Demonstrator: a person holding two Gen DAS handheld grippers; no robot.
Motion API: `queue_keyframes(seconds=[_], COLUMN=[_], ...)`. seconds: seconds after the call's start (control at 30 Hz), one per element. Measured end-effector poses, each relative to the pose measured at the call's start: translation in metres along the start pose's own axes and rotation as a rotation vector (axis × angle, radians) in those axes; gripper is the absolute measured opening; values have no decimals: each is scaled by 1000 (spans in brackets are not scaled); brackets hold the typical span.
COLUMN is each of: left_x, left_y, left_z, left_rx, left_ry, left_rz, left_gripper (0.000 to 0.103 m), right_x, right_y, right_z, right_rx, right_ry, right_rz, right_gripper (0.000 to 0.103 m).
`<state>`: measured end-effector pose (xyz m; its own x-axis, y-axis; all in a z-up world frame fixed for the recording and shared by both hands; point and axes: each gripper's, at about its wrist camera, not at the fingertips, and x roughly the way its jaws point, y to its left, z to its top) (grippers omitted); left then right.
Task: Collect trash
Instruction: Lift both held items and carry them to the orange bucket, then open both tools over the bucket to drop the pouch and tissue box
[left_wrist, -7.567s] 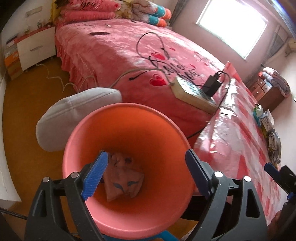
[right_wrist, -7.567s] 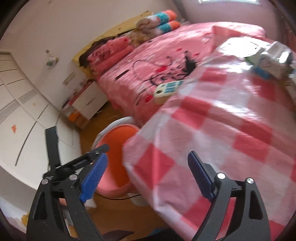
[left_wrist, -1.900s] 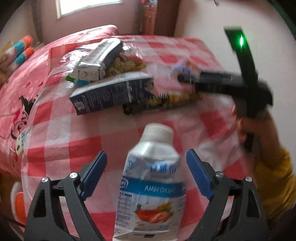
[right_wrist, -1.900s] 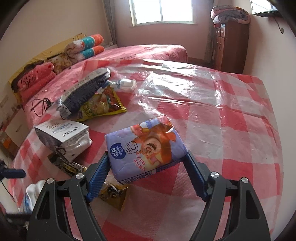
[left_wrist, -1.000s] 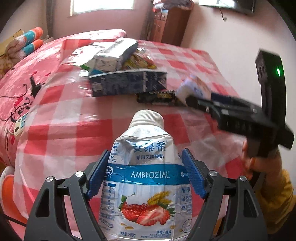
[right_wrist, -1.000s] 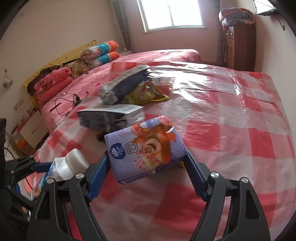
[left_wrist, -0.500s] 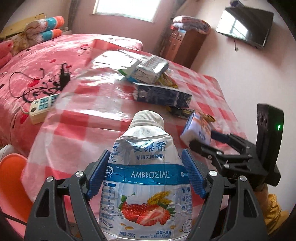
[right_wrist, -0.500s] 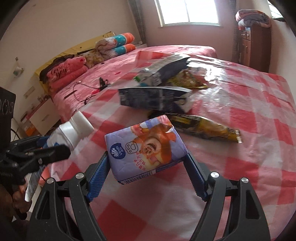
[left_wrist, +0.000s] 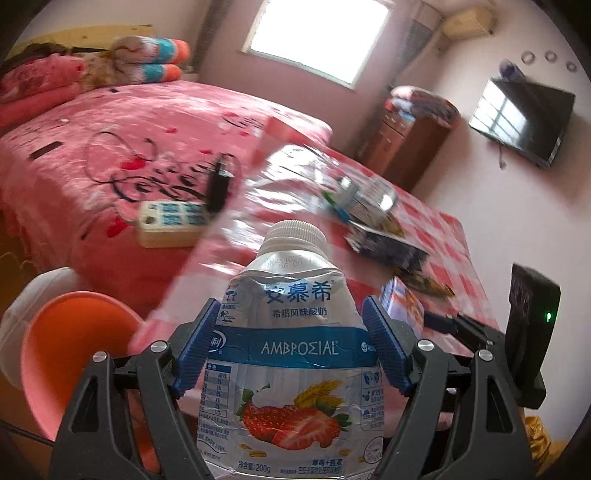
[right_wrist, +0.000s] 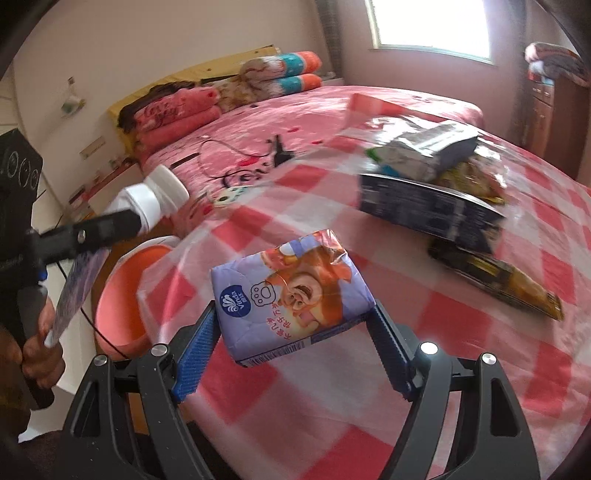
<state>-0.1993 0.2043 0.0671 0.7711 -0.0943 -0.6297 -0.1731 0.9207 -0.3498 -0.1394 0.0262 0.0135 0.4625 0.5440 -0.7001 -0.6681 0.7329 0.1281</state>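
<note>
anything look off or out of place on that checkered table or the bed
Yes. Trash is strewn on the table: a dark carton on its side, a crushed carton and a snack wrapper. On the bed, a power strip with a plugged-in charger lies on the bedding.

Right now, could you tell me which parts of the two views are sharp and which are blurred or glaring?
Left wrist view: the yogurt bottle is sharp, the table behind smeared, the window blown out. Right wrist view: the tissue pack is crisp, the dark carton blurred.
</note>
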Motion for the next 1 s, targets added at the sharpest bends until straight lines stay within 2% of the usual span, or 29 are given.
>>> queue_keyframes(seconds=[0.17, 0.37, 0.8, 1.0], left_x=[-25, -43, -51, -52], left_y=[39, 81, 148, 166], left_z=[5, 0, -25, -33], left_rx=[-72, -151, -276, -317], left_ry=[-57, -87, -79, -78], left_rz=[67, 140, 232, 258], left_gripper=[78, 79, 79, 79], right_x=[10, 26, 72, 93], right_y=[27, 68, 154, 186], right_z=[8, 16, 27, 31], right_rx=[-56, -134, -325, -392], right_ry=[15, 44, 118, 140], right_rz=[44, 113, 215, 248], right_gripper=[78, 78, 78, 79])
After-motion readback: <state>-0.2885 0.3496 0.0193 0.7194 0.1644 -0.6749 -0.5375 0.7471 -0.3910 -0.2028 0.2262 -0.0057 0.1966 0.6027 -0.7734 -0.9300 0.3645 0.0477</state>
